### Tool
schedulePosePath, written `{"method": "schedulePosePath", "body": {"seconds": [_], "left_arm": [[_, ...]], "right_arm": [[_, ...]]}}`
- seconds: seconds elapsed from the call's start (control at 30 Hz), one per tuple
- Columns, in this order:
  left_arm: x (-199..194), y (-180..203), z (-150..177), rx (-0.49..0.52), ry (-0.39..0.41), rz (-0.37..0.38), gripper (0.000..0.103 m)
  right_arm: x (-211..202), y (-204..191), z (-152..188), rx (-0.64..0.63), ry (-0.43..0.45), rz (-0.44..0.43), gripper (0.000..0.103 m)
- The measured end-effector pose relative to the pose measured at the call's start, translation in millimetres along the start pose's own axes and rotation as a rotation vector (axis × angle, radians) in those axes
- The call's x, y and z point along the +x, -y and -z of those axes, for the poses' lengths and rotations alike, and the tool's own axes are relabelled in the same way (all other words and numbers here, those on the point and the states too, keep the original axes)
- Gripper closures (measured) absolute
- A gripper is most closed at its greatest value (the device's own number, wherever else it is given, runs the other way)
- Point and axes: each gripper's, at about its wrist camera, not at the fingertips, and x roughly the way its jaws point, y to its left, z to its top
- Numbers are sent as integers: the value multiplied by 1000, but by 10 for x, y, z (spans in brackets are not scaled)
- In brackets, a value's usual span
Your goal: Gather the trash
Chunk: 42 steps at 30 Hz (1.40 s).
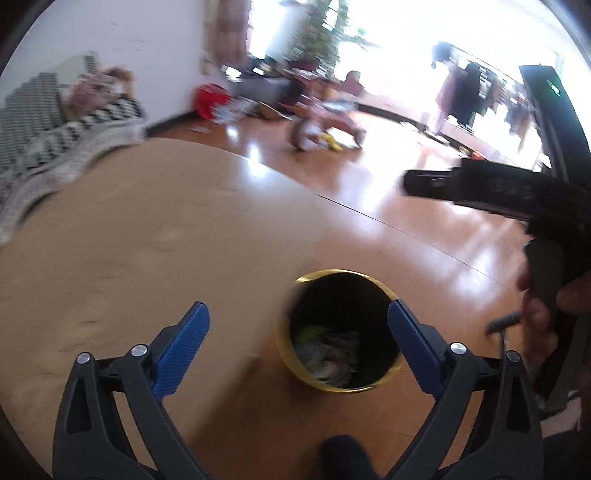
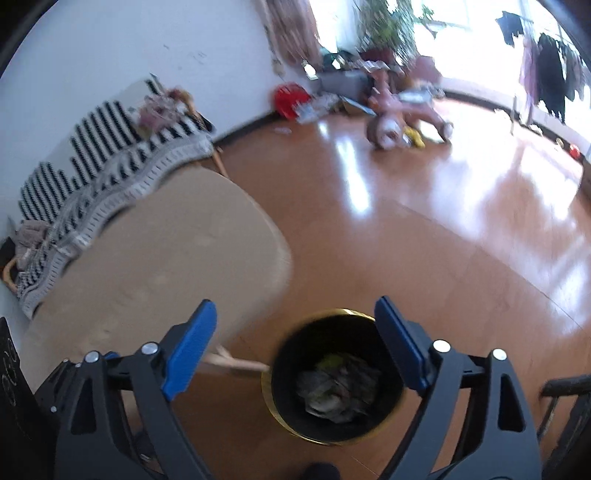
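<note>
A: Both empty? Left tongs [image 1: 298, 318] and right tongs [image 2: 295, 332] gape wide, nothing btwn them.

B: Yep. Crumpled trash [image 2: 338, 387] sits in the gold-rimmed bin [image 2: 295, 428] on the floor, beside the tan surface [image 1: 147, 221].

A: Looks light, soft, squashy imo. Pinch a wad at its bulkiest fold; loose edges prob tear.

glossy orange-brown wooden floor [image 2: 424, 240] streaked with glare from bright windows [image 2: 472, 44] at the far side. white wall [image 2: 129, 44] behind a sofa draped in black-and-white patterned throw [image 2: 110, 162]. rounded beige tabletop [image 2: 166, 258] in the foreground. pink tricycle [image 2: 402, 114], red basket [image 2: 290, 98] and scattered clutter near a leafy potted plant [image 2: 391, 26]. dark clothes [image 2: 554, 70] hung by the window.
</note>
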Motion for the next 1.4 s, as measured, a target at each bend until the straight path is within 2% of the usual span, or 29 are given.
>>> {"method": "schedulePosePath", "body": {"seconds": [0.13, 0.17, 0.23, 0.33, 0.43, 0.5, 0.67, 0.83, 1.4], "left_arm": [[-607, -904, 160, -64, 46, -200, 7], [-787, -1202, 241, -93, 51, -277, 7], [-1029, -1638, 391, -148, 50, -378, 7], [-1342, -2263, 624, -281, 31, -467, 7], [-1594, -2711, 827, -401, 24, -493, 7], [-1726, -2949, 956, -444, 20, -503, 7], [-1909, -3224, 1169, -479, 14, -570, 7], [-2018, -3357, 1256, -473, 6, -602, 7], [-1984, -3325, 1231, -434, 16, -596, 7]], "right_arm": [[-81, -760, -20, -68, 45, -70, 13], [-68, -1029, 4, -104, 44, -91, 13], [-18, -1548, 90, -172, 39, -130, 12], [115, -2203, 233, -236, 9, -176, 12], [254, -2735, 386, -259, -23, -226, 12], [331, -3018, 480, -278, -42, -246, 12], [507, -3523, 683, -350, -67, -256, 12], [653, -3747, 741, -370, -83, -255, 12], [704, -3798, 800, -391, -90, -255, 12]]}}
